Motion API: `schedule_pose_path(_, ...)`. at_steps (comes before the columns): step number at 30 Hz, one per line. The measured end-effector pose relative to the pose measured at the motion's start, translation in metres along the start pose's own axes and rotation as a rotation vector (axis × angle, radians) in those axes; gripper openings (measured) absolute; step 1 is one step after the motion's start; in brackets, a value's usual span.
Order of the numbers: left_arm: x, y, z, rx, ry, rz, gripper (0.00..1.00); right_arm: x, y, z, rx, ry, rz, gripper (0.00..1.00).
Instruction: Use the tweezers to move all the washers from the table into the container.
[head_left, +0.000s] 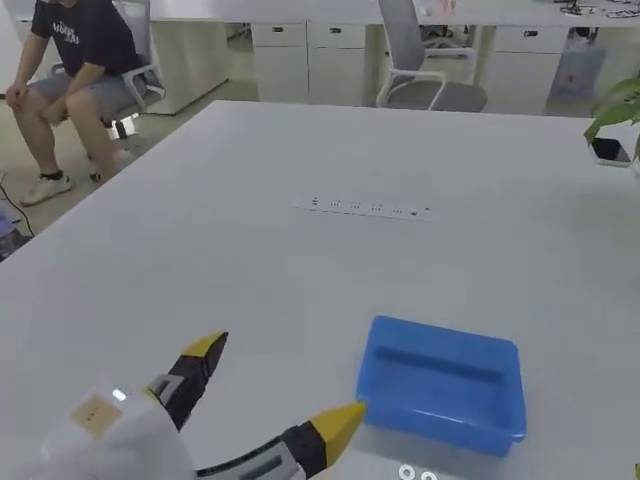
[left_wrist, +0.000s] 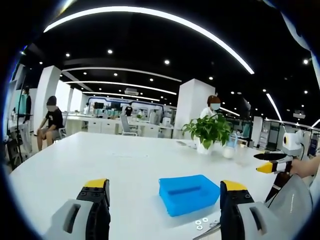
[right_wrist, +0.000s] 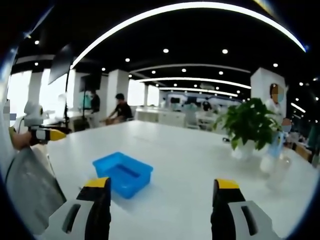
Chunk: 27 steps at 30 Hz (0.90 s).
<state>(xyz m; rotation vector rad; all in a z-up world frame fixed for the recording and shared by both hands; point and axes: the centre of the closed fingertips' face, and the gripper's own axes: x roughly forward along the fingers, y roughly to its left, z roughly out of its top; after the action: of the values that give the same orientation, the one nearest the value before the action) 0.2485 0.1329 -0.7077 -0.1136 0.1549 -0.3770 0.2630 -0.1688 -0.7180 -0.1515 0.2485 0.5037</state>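
Note:
The blue container (head_left: 440, 385) sits open on the white table (head_left: 300, 270), near its front edge. Two small washers (head_left: 417, 474) lie on the table just in front of it. In the left gripper view, several washers (left_wrist: 200, 221) lie beside a thin metal piece (left_wrist: 212, 226) that may be the tweezers. My left gripper (head_left: 277, 382) hovers left of the container, open and empty, yellow tips far apart. The container (left_wrist: 189, 193) lies ahead between its jaws. My right gripper (right_wrist: 161, 183) is open too, with the container (right_wrist: 122, 173) ahead to its left.
A white power strip (head_left: 365, 208) lies mid-table. A potted plant (left_wrist: 210, 131) and a bottle (right_wrist: 275, 150) stand near the far right side, and a phone (head_left: 608, 150) lies by the edge. A person (head_left: 75, 70) sits beyond the table's left corner, near office chairs (head_left: 425, 70).

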Motion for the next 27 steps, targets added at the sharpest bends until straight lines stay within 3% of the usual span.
schedule_pose_path(2, 0.000, -0.003, -0.007, -0.001, 0.043, -0.026, 0.88, 0.000, 0.002, -0.005, -0.018, 0.038, 0.012, 0.78)
schedule_pose_path(5, -0.001, -0.007, -0.028, 0.023, 0.180, -0.060, 0.77, 0.000, 0.007, -0.018, -0.048, 0.136, 0.041, 0.73)
schedule_pose_path(6, -0.003, -0.014, -0.040, 0.009, 0.262, -0.104, 0.71, 0.000, 0.011, -0.022, -0.065, 0.173, 0.066, 0.68)
schedule_pose_path(7, -0.004, -0.023, -0.049, -0.010, 0.315, -0.159, 0.66, 0.000, 0.016, -0.025, -0.070, 0.198, 0.096, 0.63)
schedule_pose_path(10, -0.006, -0.046, -0.054, -0.007, 0.357, -0.290, 0.45, -0.001, 0.036, -0.032, -0.055, 0.252, 0.214, 0.43)
schedule_pose_path(12, -0.007, -0.054, -0.058, 0.032, 0.399, -0.331, 0.38, -0.001, 0.049, -0.035, -0.060, 0.275, 0.287, 0.34)
schedule_pose_path(15, -0.007, -0.062, -0.066, 0.096, 0.461, -0.383, 0.35, 0.000, 0.066, -0.036, -0.103, 0.300, 0.365, 0.26)
schedule_pose_path(19, -0.005, -0.069, -0.075, 0.143, 0.515, -0.438, 0.27, 0.007, 0.088, -0.038, -0.146, 0.325, 0.448, 0.22)
schedule_pose_path(24, -0.002, -0.070, -0.096, 0.237, 0.611, -0.493, 0.24, 0.016, 0.107, -0.049, -0.245, 0.359, 0.532, 0.19)
schedule_pose_path(27, 0.000, -0.074, -0.107, 0.283, 0.666, -0.534, 0.24, 0.021, 0.119, -0.054, -0.263, 0.373, 0.572, 0.17)
